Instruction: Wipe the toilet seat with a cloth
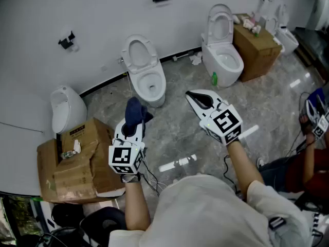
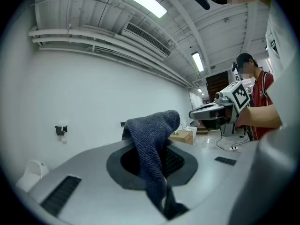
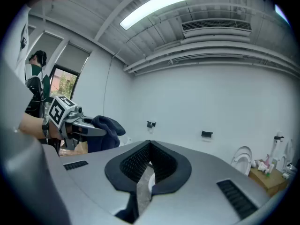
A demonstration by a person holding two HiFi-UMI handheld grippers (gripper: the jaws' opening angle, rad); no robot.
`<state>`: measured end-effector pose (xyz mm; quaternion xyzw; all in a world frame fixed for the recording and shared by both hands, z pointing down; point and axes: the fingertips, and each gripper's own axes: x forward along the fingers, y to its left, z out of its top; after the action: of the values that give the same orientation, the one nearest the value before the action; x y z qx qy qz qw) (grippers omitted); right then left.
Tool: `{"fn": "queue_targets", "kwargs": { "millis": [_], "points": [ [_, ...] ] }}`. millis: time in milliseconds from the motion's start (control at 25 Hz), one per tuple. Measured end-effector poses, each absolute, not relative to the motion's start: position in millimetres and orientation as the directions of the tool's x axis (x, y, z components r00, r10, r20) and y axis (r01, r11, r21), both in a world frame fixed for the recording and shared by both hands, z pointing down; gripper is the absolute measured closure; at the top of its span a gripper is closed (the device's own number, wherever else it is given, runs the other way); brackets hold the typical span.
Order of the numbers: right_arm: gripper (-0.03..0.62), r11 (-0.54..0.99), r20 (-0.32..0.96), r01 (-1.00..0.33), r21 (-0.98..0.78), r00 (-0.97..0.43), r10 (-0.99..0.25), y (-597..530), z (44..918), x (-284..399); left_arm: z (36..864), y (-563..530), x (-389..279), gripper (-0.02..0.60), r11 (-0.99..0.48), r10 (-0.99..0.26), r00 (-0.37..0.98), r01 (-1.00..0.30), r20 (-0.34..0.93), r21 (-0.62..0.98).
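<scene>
A dark blue cloth [image 1: 135, 110] is pinched in my left gripper [image 1: 134, 121], which is shut on it; in the left gripper view the cloth [image 2: 152, 144] drapes up and over the jaws. In front of it on the floor stands a white toilet [image 1: 146, 72] with lid and seat [image 1: 140, 53] raised against the wall. My right gripper [image 1: 191, 95] hovers to the right of that toilet, shut with nothing held; its pads [image 3: 136, 161] meet at the tip. From the right gripper view the left gripper [image 3: 82, 125] and the cloth [image 3: 108, 128] show at the left.
A second toilet [image 1: 222, 48] stands further right beside a cardboard box [image 1: 257, 50] with bottles on it. A urinal [image 1: 67, 108] and crumpled cardboard boxes [image 1: 74, 161] sit at the left. A person in red [image 1: 308, 163] sits at the right. Cables lie on the marble floor [image 1: 267, 104].
</scene>
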<state>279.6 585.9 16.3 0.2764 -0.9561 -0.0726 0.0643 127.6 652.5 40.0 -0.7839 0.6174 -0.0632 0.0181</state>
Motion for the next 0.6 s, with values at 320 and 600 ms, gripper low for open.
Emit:
{"fn": "queue_targets", "kwargs": {
  "millis": [320, 600],
  "points": [
    [0.568, 0.854, 0.008, -0.51, 0.099, -0.858, -0.513, 588.6, 8.8, 283.7, 43.4, 651.5, 142.1, 0.541, -0.278, -0.96, 0.272, -0.954, 0.068, -0.108],
    [0.568, 0.865, 0.021, -0.493, 0.092, -0.868, -0.497, 584.1, 14.6, 290.2, 49.2, 643.2, 165.2, 0.54, -0.312, -0.949, 0.303, -0.942, 0.088, -0.12]
  ]
}}
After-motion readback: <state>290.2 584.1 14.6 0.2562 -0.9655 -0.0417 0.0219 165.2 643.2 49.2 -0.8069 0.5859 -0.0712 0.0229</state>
